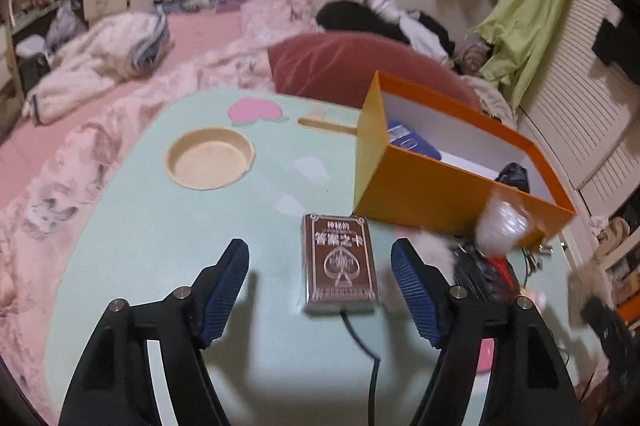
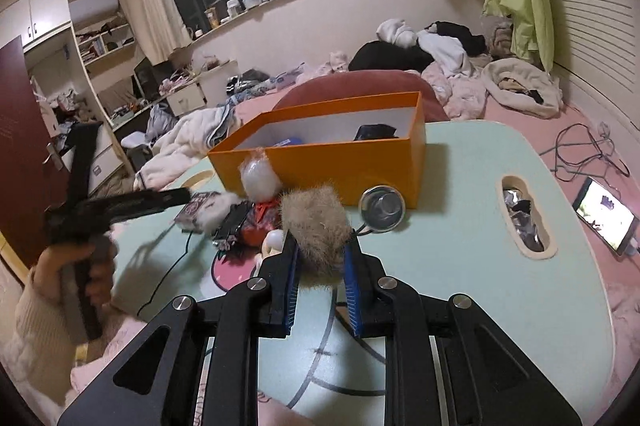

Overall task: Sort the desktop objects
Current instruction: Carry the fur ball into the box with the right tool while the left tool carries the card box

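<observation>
Mint lap table on pink bed; left gripper spread before orange box; right gripper clenching fur pom-pom.

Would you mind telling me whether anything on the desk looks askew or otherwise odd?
The orange box sits skewed, one corner overhanging the green table's far edge. A black cable runs under the card deck.

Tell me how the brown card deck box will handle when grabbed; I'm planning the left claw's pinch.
The card deck box looks stiff and flat-sided, so the open left claw straddling it should probably grip squarely. Its glossy wrap may be slightly slippery. Lying flat on the table, it seems unlikely to roll or tip.
</observation>
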Available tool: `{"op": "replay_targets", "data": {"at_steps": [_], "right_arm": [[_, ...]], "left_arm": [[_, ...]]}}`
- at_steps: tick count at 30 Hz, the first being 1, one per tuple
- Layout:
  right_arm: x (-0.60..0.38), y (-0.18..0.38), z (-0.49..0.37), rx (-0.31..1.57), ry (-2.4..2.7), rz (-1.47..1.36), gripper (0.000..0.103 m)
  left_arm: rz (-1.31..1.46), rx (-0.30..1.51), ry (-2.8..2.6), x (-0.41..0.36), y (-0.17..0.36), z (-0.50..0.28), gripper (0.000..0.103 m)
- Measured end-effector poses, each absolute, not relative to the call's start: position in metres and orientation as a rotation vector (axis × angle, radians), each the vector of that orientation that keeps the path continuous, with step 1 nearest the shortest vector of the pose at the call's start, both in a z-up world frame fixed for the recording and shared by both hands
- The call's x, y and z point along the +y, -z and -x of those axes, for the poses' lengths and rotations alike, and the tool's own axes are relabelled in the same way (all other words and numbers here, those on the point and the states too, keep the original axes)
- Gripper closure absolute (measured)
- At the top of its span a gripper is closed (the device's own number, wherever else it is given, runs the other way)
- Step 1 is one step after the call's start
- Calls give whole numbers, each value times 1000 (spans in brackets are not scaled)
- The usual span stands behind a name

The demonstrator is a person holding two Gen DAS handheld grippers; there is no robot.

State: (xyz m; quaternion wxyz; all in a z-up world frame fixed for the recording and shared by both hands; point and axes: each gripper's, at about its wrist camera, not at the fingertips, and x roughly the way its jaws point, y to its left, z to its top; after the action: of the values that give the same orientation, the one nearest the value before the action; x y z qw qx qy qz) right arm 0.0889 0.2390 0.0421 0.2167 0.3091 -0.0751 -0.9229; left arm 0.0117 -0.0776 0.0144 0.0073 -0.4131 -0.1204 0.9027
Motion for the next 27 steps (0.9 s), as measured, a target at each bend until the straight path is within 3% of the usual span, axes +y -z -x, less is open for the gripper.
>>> {"op": "replay_targets", "data": {"at_steps": [3, 7, 9, 10, 13, 20, 27], "right_arm": [[237, -42, -91, -196, 2552, -849, 82], [238, -40, -91, -209, 2549, -860, 82], [239, -39, -91, -219, 2546, -864, 82], [239, -38, -91, -221, 2545, -866, 82], [240, -36, -91, -227, 2542, -877, 82], [240, -43, -94, -229, 2545, -834, 82], [217, -84, -58, -157, 2571, -698, 82]], "left_arm": [[1350, -389, -2780, -77, -4, 0, 39], [1398, -104, -2832, -60, 1, 0, 46], [1382, -55, -2857, -63, 1, -3, 78], [1372, -68, -2852, -66, 0, -6, 84], [1291, -204, -2788, -80, -3, -16, 86], [1029, -272, -2815, -86, -41, -45, 86], [876, -202, -2757, -44, -93, -11, 86]]}}
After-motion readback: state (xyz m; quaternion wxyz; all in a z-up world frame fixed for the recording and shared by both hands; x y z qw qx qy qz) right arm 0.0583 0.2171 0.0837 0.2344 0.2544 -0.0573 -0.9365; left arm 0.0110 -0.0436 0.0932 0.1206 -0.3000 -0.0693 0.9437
